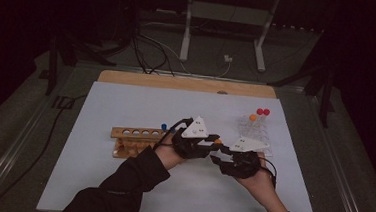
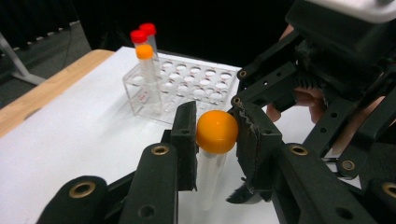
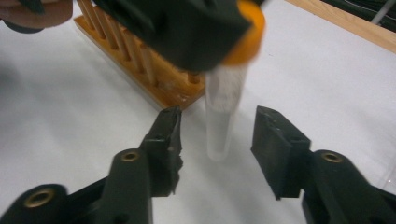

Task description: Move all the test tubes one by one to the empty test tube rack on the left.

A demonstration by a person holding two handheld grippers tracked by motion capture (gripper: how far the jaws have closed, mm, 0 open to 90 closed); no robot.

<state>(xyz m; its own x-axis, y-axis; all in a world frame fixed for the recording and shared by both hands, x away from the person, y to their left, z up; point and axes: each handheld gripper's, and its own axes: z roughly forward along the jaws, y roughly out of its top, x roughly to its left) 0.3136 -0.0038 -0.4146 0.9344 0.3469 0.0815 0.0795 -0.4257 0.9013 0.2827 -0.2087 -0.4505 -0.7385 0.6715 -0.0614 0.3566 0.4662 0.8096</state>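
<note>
Left tongs (image 2: 215, 135) clamp orange cap (image 2: 216, 132) of tube (image 2: 211, 179). Right tongs (image 3: 217, 140) gape wide around tube's body, not touching. Keep tube upright, carry right toward clear rack (image 2: 187, 88), lower gently.

Your rig: black grippers, dark sleeves.
Your left gripper (image 1: 217, 141) and right gripper (image 1: 214, 159) each carry a pale three-cornered plate, brass-ringed pivots on black linkage jaws, and a black trailing cable.

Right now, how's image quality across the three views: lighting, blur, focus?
High view: dim, surroundings almost black, white table still readable. Left gripper view: well lit, the orange-capped tube sharp, dark background. Right gripper view: the left gripper and orange cap up close are blurred, the wooden rack soft.
</note>
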